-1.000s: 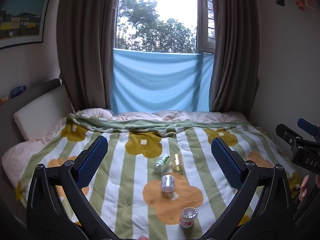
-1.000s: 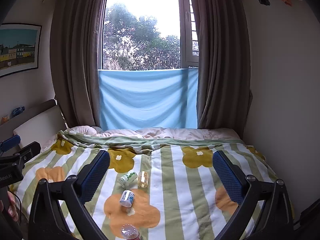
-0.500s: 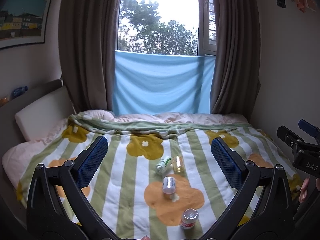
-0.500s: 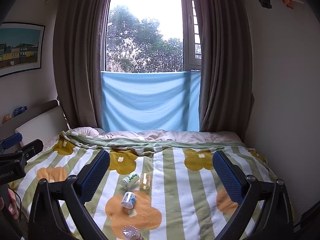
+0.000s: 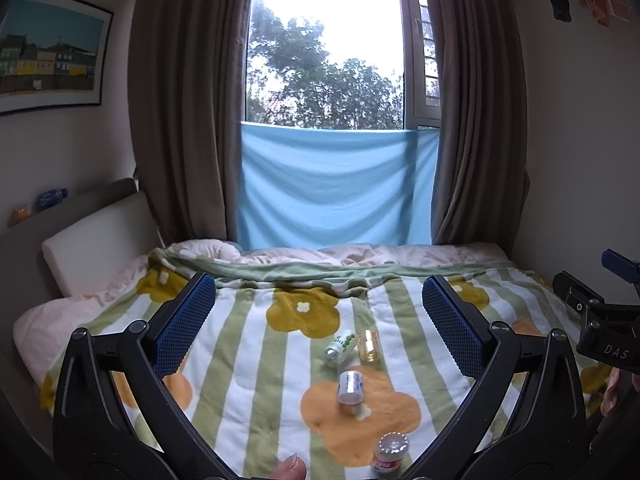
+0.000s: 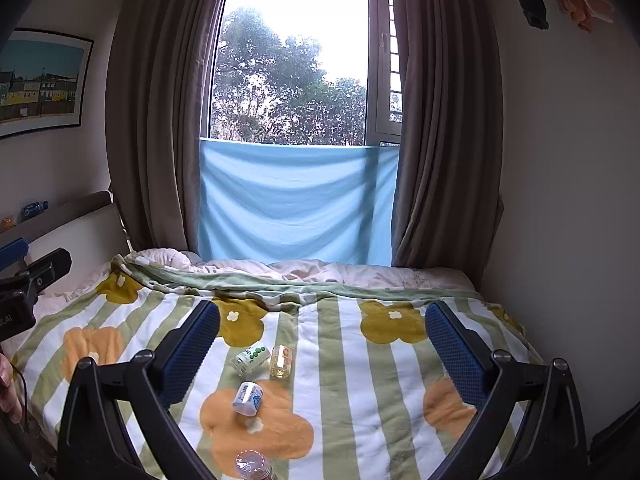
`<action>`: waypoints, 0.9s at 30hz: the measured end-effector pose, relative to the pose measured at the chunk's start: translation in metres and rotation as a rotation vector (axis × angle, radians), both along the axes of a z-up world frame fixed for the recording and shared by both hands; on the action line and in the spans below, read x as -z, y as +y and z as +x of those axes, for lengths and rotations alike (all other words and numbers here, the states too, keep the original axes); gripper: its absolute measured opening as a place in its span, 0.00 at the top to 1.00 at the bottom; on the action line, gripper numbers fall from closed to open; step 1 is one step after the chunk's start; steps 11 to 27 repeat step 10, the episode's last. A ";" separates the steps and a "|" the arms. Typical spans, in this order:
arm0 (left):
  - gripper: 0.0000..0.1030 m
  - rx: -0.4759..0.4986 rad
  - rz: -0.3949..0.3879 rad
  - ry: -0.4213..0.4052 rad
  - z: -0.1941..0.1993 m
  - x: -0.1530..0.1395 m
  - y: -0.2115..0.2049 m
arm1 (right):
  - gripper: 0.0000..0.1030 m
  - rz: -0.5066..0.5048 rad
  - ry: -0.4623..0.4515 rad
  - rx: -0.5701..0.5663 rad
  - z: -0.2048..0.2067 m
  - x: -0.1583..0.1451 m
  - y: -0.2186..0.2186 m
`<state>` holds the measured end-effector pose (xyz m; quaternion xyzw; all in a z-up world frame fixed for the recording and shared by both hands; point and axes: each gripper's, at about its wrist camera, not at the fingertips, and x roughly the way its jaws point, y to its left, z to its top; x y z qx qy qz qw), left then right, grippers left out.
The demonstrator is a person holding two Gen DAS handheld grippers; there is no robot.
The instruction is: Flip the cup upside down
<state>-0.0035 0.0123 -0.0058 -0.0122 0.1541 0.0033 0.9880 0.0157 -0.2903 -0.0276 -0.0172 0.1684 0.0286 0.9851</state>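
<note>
Cup: no plain drinking cup shows — the likeliest candidate is the small clear amber-tinted container [image 5: 369, 345] lying on the bed's flowered blanket [image 5: 256, 360], though I cannot tell for sure that it is a cup.
Neighbours: a white and green bottle [image 5: 340, 347] lies on its side just beside the amber one; a white bottle with a blue label [image 5: 351, 387] sits nearer on an orange flower; a red-labelled jar with a silver lid [image 5: 390, 453] stands closest to the cameras.
Left gripper: the left gripper [image 5: 320, 332] has its jaws spread wide and holds nothing; it hovers above the blanket, well apart from all four containers.
Right gripper: the right gripper [image 6: 322, 344] is likewise fully spread and empty, raised over the bed, with the containers low and left in its view.
Person: a fingertip [image 5: 290, 470] shows at the bottom edge of the left view.
Step in hand: the approach — nothing is grasped or turned yet, so the task looks to be at its very start.
Next move: one gripper should come down to the target, straddle its body, close gently, lift and rotate it so the mouth faces down.
Caution: the soft quilt gives an uneven footing, so the container may tip when set down.
</note>
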 end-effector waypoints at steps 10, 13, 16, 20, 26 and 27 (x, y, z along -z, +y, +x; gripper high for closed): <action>0.00 -0.024 0.021 -0.032 0.001 0.002 -0.001 | 0.01 0.034 -0.017 -0.016 -0.002 0.000 -0.002; 0.00 -0.024 0.021 -0.032 0.001 0.002 -0.001 | 0.01 0.034 -0.017 -0.016 -0.002 0.000 -0.002; 0.00 -0.024 0.021 -0.032 0.001 0.002 -0.001 | 0.01 0.034 -0.017 -0.016 -0.002 0.000 -0.002; 0.00 -0.024 0.021 -0.032 0.001 0.002 -0.001 | 0.01 0.034 -0.017 -0.016 -0.002 0.000 -0.002; 0.00 -0.024 0.021 -0.032 0.001 0.002 -0.001 | 0.01 0.034 -0.017 -0.016 -0.002 0.000 -0.002; 0.00 -0.024 0.021 -0.032 0.001 0.002 -0.001 | 0.01 0.034 -0.017 -0.016 -0.002 0.000 -0.002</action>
